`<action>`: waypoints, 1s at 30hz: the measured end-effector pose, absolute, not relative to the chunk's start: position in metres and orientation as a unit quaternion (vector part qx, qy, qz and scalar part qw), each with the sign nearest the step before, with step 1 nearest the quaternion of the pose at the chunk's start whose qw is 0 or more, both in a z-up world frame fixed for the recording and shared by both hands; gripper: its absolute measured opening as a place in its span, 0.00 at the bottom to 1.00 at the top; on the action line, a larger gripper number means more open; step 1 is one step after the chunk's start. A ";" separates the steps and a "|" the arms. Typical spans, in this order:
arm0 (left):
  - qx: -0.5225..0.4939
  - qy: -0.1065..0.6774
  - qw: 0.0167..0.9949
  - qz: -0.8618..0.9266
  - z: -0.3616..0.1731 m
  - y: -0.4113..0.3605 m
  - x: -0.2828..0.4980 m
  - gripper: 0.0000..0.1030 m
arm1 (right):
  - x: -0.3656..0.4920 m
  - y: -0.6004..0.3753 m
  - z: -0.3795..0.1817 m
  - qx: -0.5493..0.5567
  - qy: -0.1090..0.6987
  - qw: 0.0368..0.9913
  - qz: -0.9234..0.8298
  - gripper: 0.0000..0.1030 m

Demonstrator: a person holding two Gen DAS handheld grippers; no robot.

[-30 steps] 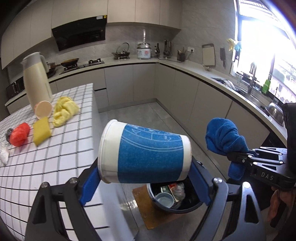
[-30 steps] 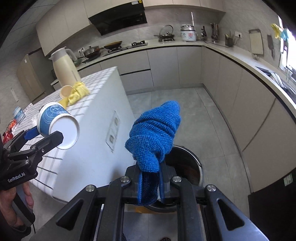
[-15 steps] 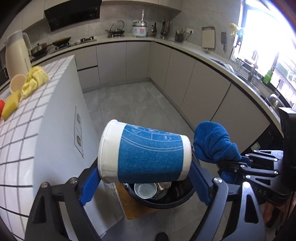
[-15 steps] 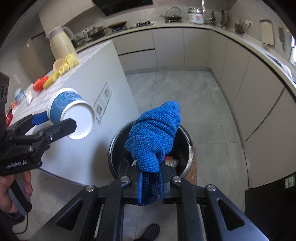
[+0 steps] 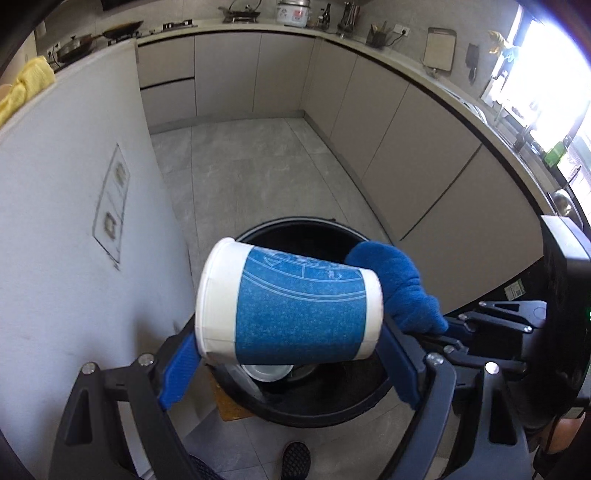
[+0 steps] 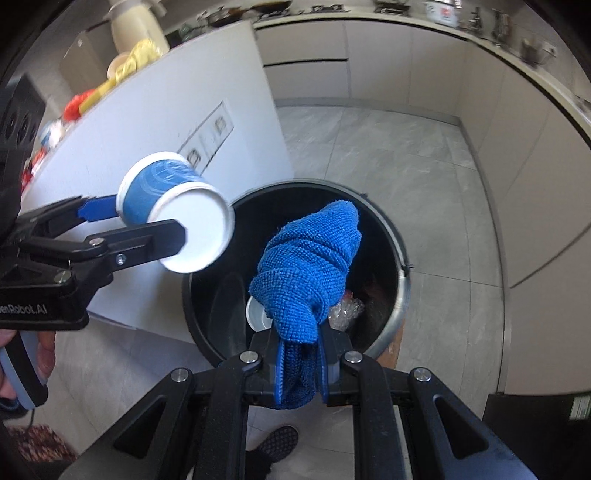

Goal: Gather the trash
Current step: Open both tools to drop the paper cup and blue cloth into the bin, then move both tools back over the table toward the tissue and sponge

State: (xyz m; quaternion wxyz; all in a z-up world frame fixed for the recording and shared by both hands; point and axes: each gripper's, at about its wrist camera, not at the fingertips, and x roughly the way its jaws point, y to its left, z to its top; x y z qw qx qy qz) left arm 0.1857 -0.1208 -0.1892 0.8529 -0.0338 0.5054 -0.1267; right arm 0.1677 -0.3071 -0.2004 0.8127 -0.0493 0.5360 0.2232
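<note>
Left gripper (image 5: pixel 291 354): its blue-padded fingers (image 5: pixel 177 365) are spread wide and clamp a paper cup end to end, one pad on the rim end, the other on the base end.
Paper cup (image 5: pixel 288 302): blue and white, lying sideways between the pads, its white mouth end to the left in the left wrist view; it hangs above the near edge of the trash bin.
Right gripper (image 6: pixel 301 369): fingers pressed together on a blue cloth, pinching its lower fold.
Blue cloth (image 6: pixel 306 269): a bunched towel standing up out of the closed fingers, over the open mouth of the bin; in the left wrist view it sits just beside the cup's base end.
Person: a hand (image 6: pixel 46 356) on the left gripper's handle shows at the left edge of the right wrist view; a dark shoe (image 6: pixel 277 441) is on the floor just in front of the bin.
Trash bin (image 6: pixel 391 229): round, black inside with a metal rim, open, standing on the floor against the foot of the white island; inside lie a white cup (image 6: pixel 255 314) and some crumpled clear plastic (image 6: pixel 345 308).
Island worktop (image 6: pixel 110 88): yellow cloth (image 5: pixel 31 77), red item and a cream jug (image 6: pixel 135 27) lie on it, well apart from the bin.
Far worktop (image 5: pixel 369 40): pans, kettle and a rice cooker (image 5: pixel 293 13) along the wall.
</note>
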 end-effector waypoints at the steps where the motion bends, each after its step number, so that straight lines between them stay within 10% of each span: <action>1: -0.045 0.513 0.847 -0.133 -0.196 -0.122 0.190 0.87 | 0.171 -0.306 -0.206 -0.056 0.538 0.809 0.228 0.15; 3: -0.061 0.519 0.844 -0.122 -0.204 -0.117 0.198 0.92 | 0.177 -0.301 -0.220 -0.075 0.544 0.800 0.242 0.19; 5: -0.087 0.528 0.837 -0.117 -0.214 -0.111 0.204 0.98 | 0.181 -0.293 -0.240 -0.126 0.545 0.793 0.243 0.66; 7: -0.094 0.538 0.830 -0.112 -0.220 -0.107 0.206 0.98 | 0.181 -0.287 -0.257 -0.182 0.540 0.788 0.232 0.81; 13: -0.053 0.525 0.847 -0.069 -0.211 -0.105 0.193 0.98 | 0.186 -0.303 -0.262 -0.163 0.541 0.796 0.218 0.82; 17: -0.022 0.509 0.859 -0.051 -0.194 -0.110 0.184 0.98 | 0.195 -0.318 -0.251 -0.117 0.547 0.809 0.180 1.00; 30: -0.020 0.474 0.879 -0.050 -0.144 -0.098 0.175 0.99 | 0.205 -0.319 -0.188 -0.027 0.533 0.833 0.146 1.00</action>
